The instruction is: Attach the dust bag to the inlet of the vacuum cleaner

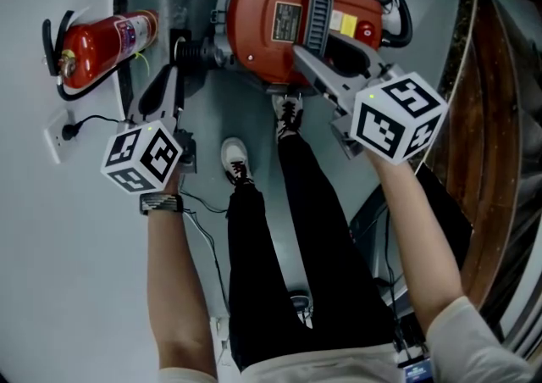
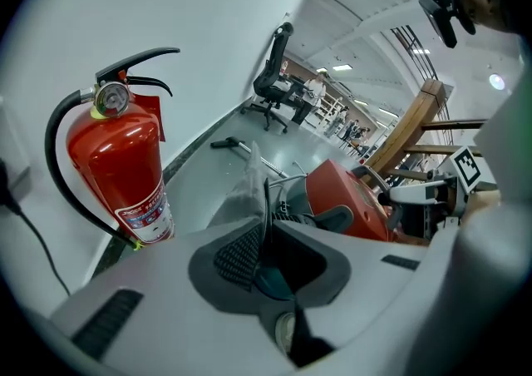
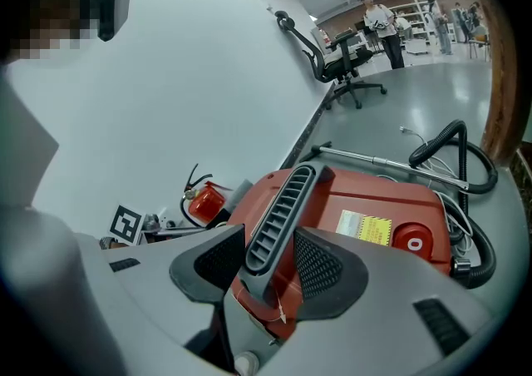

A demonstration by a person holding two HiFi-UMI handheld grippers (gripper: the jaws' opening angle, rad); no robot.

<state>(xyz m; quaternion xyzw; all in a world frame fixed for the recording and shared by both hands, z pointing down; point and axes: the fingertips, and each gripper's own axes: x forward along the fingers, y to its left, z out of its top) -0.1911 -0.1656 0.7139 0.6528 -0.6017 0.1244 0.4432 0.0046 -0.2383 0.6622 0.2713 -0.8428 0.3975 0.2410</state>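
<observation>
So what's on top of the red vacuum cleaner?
A grey ribbed handle, between the right gripper's jaws, plus a yellow label and a round red button. The gripper covers the vacuum cleaner's near end.

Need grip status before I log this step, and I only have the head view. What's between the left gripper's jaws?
Observer: In the left gripper view, the left gripper has its jaws slightly apart. The thin edge of the grey fabric dust bag stands between them, against one jaw with a gap to the other.
Operator: Right side?
Observer: The right gripper looks closed on the black ribbed handle of the red vacuum cleaner, a jaw against each side.
Operator: Anything behind the vacuum?
Observer: A metal wand tube lies just beyond it.
</observation>
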